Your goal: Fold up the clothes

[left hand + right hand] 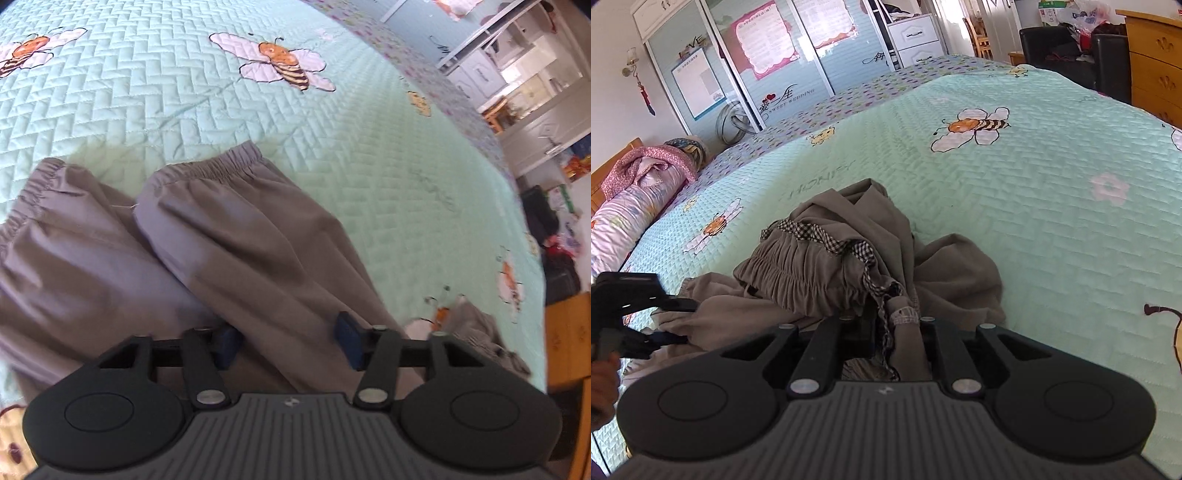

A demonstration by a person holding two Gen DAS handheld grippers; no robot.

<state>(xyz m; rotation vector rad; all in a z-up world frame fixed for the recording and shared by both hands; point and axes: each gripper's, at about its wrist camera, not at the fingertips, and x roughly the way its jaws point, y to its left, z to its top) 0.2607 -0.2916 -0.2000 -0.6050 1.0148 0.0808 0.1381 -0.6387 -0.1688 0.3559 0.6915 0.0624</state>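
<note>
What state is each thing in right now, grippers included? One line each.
trousers: unfolded, waist bunched up, legs lying side by side
drawstring: hanging loose
left gripper: open, one trouser leg between its jaws
right gripper: shut on the trousers' waist
wardrobe doors: shut

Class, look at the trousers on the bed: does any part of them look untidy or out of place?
Yes. The grey trousers' waistband end is bunched into a heap, checked lining turned out, while the two legs lie fairly flat on the quilt.
</note>
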